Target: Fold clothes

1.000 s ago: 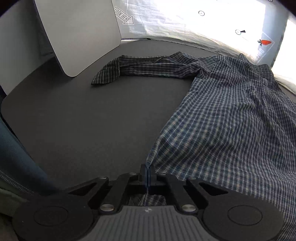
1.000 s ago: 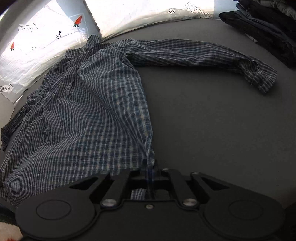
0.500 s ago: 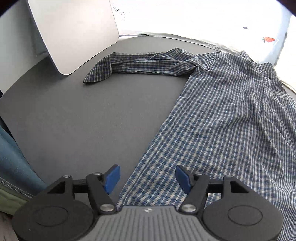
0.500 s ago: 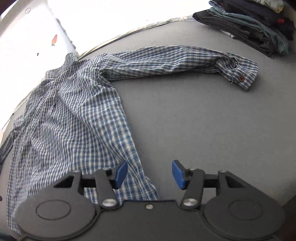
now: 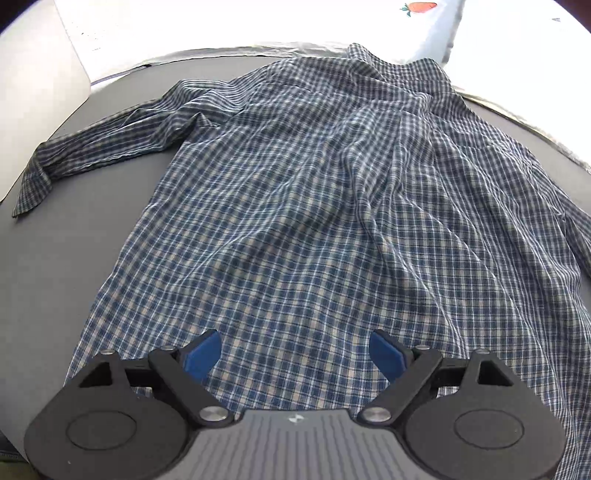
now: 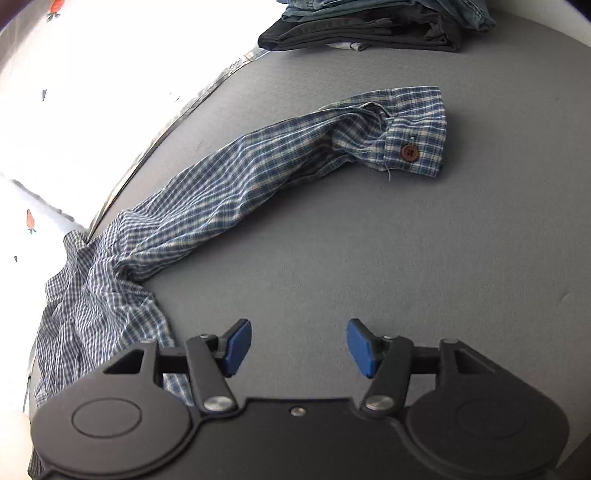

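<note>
Work surface: dark grey table (image 5: 55,266), matte, rounded along its far edge, backed by a brightly lit white sheet (image 6: 92,92) printed with small carrot motifs. Item: blue-and-white checked shirt (image 5: 314,206), spread flat and wrinkled across the middle of the table, collar end far, hem near. One sleeve (image 5: 107,144) runs out to the far left, its cuff close to a pale grey panel (image 5: 37,92) leaning at the table's left edge. The other sleeve (image 6: 258,158) stretches to the far right, ending in a cuff (image 6: 417,133) with a brown button (image 6: 409,152). Bare table lies to the left of the shirt body and widely to the right, near the sleeve. Stack of folded dark clothes (image 6: 369,26) at the far right, well apart from the cuff. Left gripper (image 5: 293,350): tongs spread wide, holding nothing, above the shirt's near hem. Right gripper (image 6: 299,345): tongs spread wide, holding nothing, over bare table just right of the shirt's edge.
</note>
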Demonstrator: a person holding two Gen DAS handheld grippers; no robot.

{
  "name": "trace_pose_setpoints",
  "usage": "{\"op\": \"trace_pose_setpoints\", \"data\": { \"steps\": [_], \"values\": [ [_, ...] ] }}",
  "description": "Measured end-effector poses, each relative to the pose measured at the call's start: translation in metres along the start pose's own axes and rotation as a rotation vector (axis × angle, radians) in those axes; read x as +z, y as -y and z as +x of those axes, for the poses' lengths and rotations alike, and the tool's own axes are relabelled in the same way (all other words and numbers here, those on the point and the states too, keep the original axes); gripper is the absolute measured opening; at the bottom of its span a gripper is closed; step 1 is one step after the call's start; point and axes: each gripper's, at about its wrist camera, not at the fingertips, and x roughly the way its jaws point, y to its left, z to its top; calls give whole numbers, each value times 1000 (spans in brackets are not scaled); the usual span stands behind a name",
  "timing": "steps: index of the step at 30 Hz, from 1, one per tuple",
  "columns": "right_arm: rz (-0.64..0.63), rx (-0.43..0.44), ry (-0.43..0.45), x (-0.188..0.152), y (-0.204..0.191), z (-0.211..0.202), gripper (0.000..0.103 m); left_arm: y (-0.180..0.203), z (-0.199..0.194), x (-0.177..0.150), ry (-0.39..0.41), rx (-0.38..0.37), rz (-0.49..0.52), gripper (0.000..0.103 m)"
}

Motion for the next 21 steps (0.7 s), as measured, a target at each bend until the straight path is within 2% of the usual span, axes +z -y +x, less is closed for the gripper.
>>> {"op": "trace_pose_setpoints", "data": {
  "steps": [1,2,4,6,8,12,14,18,19,20,21],
  "values": [
    [37,8,4,8,3,4,60,5,6,5,-3,-1,13,88],
    [72,17,15,16,6,8,68,9,11,10,-6,-4,24,88],
    [122,28,54,30,8,14,63,20,23,24,-3,1,34,88],
    [116,-27,88,45,7,21,62,30,32,37,8,3,47,88],
    [154,-37,109,57,10,25,62,38,42,48,5,18,43,88],
    [224,-23,132,73,18,30,62,46,59,58,-54,37,23,88],
    [256,-11,140,78,23,33,62,50,63,56,-58,45,39,94],
    [410,35,157,84,39,37,61,50,67,55,-71,70,15,101],
    [442,26,167,86,41,36,59,48,69,55,-77,68,-3,103],
    [461,-7,183,90,43,33,54,44,70,55,-84,56,-29,103],
    [458,-49,198,93,43,31,53,41,72,54,-93,43,-56,103]
  ]
}}
